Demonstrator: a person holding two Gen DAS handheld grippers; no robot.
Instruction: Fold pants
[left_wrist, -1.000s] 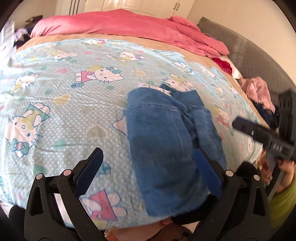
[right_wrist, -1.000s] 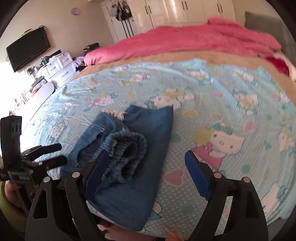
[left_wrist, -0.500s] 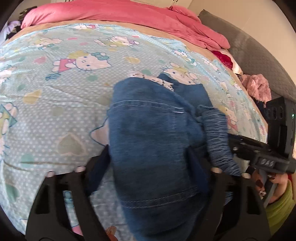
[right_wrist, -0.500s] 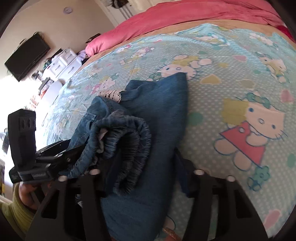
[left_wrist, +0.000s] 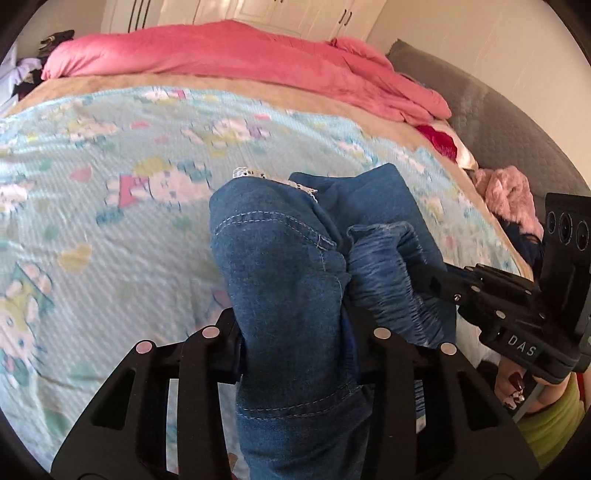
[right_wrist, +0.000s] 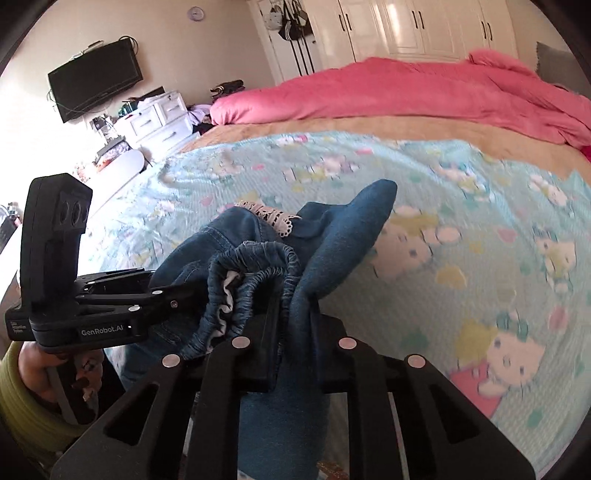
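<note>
1. Nearest the left wrist camera, the left gripper (left_wrist: 295, 328) is seen clamped on a thick fold of the blue denim pants (left_wrist: 280, 280); the cloth is pinched between its two fingers and hangs down past them toward the lens.
2. In the right wrist view, the right gripper (right_wrist: 295, 347) is likewise closed on the pants (right_wrist: 332, 251), a bunched denim edge being squeezed between its fingers.
3. Each gripper is caught by the other's camera: the right gripper (left_wrist: 436, 280) is seen entering from the right with its tips buried in the gathered elastic waistband (left_wrist: 384, 273), and the left gripper (right_wrist: 177, 295) is seen entering from the left, its tips pressed into the denim beside the same waistband (right_wrist: 255, 280).
4. The pants are held bunched between the two grippers at the near edge of the bed, above the light blue cartoon-cat sheet (left_wrist: 110, 192); whether their far end touches the sheet cannot be told. A strip of white lace trim (right_wrist: 269, 216) is shown at the far side of the bundle.
5. Beyond the sheet, a tan blanket (right_wrist: 369, 127) is laid across the bed, and a pink duvet (right_wrist: 406, 92) is heaped at its far end.
6. Against the far walls, white wardrobes (right_wrist: 406, 26), a white drawer unit (right_wrist: 159, 118) and a wall-mounted television (right_wrist: 96, 88) are visible.
</note>
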